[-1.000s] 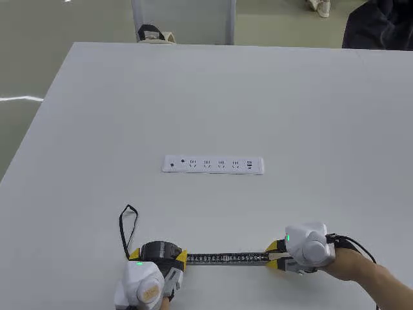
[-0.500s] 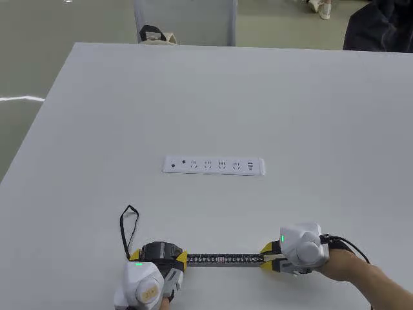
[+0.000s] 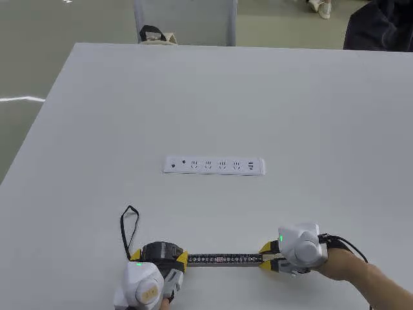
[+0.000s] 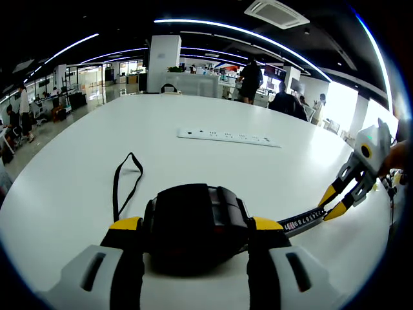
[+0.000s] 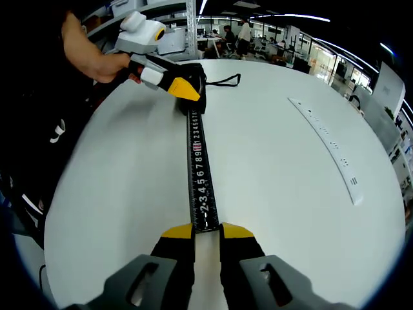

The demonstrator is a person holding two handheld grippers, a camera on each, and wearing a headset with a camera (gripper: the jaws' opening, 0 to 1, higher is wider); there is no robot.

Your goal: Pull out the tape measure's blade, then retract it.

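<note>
Your left gripper [image 4: 195, 226] clamps the black tape measure case [image 3: 161, 250] at the near edge of the white table [image 3: 226, 97]; your right gripper [image 5: 206, 230] pinches the blade [image 5: 197, 168] tip, blade stretched flat between them; strap [image 3: 120, 227] left of case, power strip [image 3: 213, 165] beyond

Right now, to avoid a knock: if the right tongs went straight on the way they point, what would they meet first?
Likely the tape measure case, clamped in the left tongs: the blade that the right tongs grip runs straight to it.
</note>
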